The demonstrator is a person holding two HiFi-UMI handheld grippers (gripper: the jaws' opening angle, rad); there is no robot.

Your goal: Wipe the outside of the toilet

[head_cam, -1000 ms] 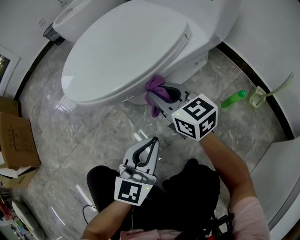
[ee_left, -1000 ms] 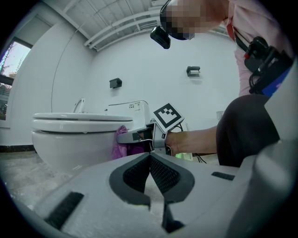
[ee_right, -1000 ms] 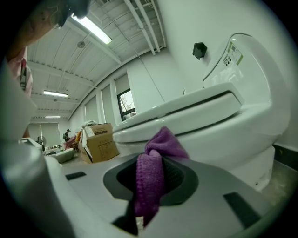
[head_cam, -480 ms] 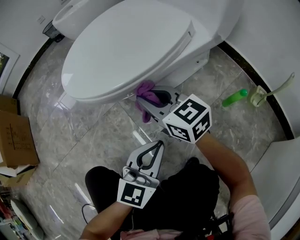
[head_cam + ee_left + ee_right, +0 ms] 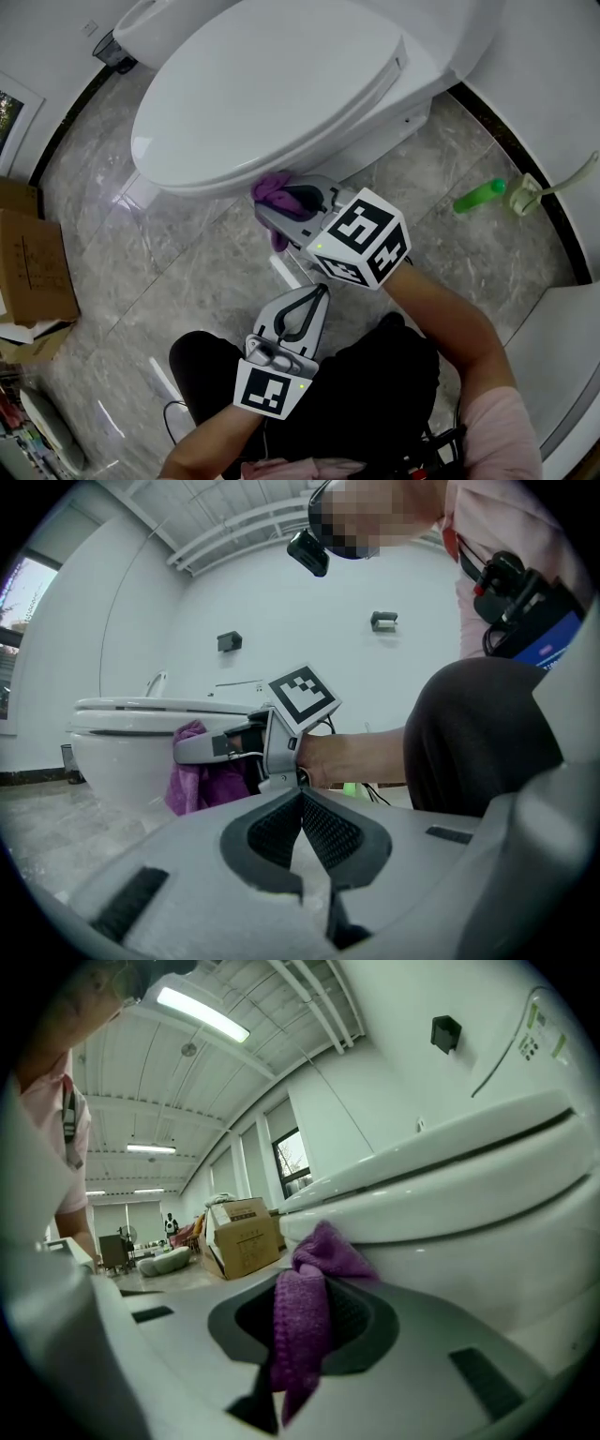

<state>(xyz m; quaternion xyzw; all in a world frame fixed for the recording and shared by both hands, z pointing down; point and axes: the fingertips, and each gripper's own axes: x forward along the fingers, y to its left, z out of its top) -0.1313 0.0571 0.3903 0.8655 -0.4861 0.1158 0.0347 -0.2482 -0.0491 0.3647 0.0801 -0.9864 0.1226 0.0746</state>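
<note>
A white toilet (image 5: 272,84) with its lid down fills the top of the head view. My right gripper (image 5: 272,202) is shut on a purple cloth (image 5: 275,195) and holds it against the bowl's side just under the seat rim. In the right gripper view the purple cloth (image 5: 305,1321) hangs between the jaws, touching the toilet bowl (image 5: 487,1269). My left gripper (image 5: 305,305) is shut and holds nothing, low over the floor near my knees. The left gripper view shows the toilet (image 5: 131,747) and the purple cloth (image 5: 202,780) ahead.
Grey marble floor (image 5: 141,272) lies around the toilet. A green bottle (image 5: 480,196) and a toilet brush holder (image 5: 525,192) stand by the right wall. Cardboard boxes (image 5: 28,262) sit at the left. The person's dark trousers (image 5: 375,394) are at the bottom.
My right gripper has slid the purple cloth leftward along the bowl under the seat rim. The left gripper has barely moved.
</note>
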